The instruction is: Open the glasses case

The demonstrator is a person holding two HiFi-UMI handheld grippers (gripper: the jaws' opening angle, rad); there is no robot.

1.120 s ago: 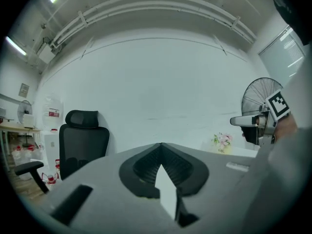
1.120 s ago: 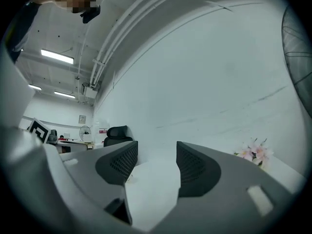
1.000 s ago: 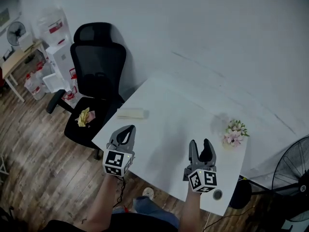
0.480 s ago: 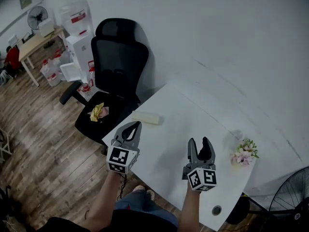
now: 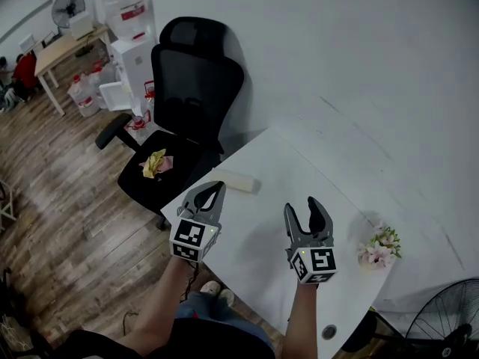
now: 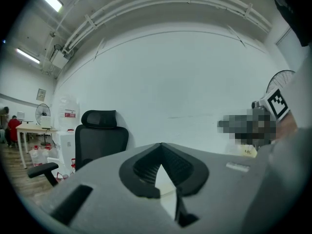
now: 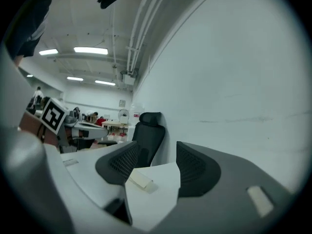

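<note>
A cream glasses case (image 5: 234, 180) lies shut on the white table (image 5: 258, 245), near its far left corner. My left gripper (image 5: 212, 189) hovers just short of the case, its jaws shut with nothing in them; in the left gripper view its tips (image 6: 161, 146) meet. To the right, my right gripper (image 5: 302, 206) is held over the middle of the table, open and empty. In the right gripper view the case (image 7: 141, 179) shows on the table, ahead of the right gripper (image 7: 156, 150).
A black office chair (image 5: 191, 88) stands beyond the table's left edge, with a yellow and pink bundle (image 5: 156, 163) on its seat. Pink flowers (image 5: 378, 247) sit at the table's right side. A floor fan (image 5: 441, 320) stands at lower right.
The head view has swung, so the chair and case sit higher and more central. Both grippers have moved forward; the left one is now close to the case.
</note>
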